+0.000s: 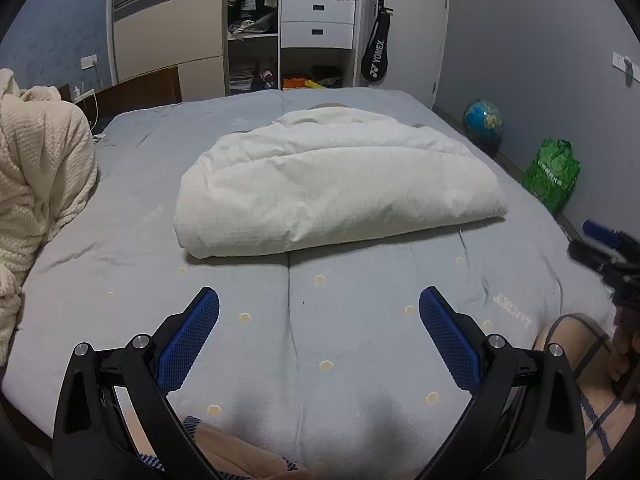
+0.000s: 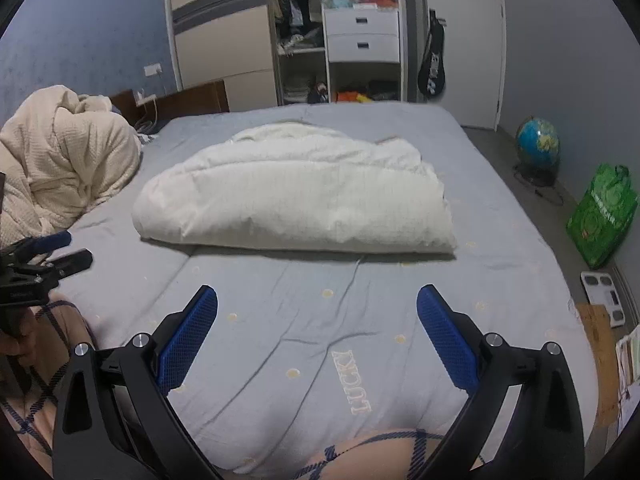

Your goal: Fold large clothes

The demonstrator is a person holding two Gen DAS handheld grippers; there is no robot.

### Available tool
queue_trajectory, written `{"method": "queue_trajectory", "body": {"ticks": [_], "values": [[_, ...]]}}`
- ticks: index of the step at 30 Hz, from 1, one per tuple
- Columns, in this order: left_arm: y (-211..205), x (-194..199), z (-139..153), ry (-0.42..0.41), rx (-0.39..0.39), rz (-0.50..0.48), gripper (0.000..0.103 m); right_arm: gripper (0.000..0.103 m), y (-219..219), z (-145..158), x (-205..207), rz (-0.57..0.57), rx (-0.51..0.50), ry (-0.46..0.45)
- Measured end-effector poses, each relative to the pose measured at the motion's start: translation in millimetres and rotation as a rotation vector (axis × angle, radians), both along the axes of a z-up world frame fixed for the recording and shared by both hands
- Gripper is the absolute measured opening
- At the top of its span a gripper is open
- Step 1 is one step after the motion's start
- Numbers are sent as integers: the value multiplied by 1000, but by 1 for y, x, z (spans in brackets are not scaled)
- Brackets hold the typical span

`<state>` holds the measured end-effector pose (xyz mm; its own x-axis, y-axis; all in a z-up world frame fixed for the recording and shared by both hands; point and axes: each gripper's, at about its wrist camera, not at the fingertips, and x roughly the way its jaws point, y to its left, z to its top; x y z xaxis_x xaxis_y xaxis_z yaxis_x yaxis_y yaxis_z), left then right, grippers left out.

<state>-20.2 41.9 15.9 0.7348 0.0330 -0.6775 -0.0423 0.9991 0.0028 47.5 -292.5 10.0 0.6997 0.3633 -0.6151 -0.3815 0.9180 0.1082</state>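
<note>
the white quilt (image 1: pixel 332 184) lies folded into a thick bundle in the middle of the bed (image 1: pixel 360 320), which suggests the folding is largely done. the left gripper (image 1: pixel 319 336) and right gripper (image 2: pixel 317 336) hover short of the quilt, jaws wide, holding nothing, probably pulled back to check it. only the right view shows the scale (image 2: pixel 604 296) on the floor beyond the bed.

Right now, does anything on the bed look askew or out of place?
The white quilt is folded but lumpy, its far edge bunched rather than square. A cream blanket sits heaped at the bed's left edge, unfolded. Both grippers, left and right, are open and empty.
</note>
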Motion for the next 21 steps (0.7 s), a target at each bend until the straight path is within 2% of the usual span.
{"method": "queue_trajectory", "body": {"ticks": [21], "values": [[-1, 3, -6, 24, 14, 3, 97, 95, 3, -8, 2, 8, -30, 24]]}}
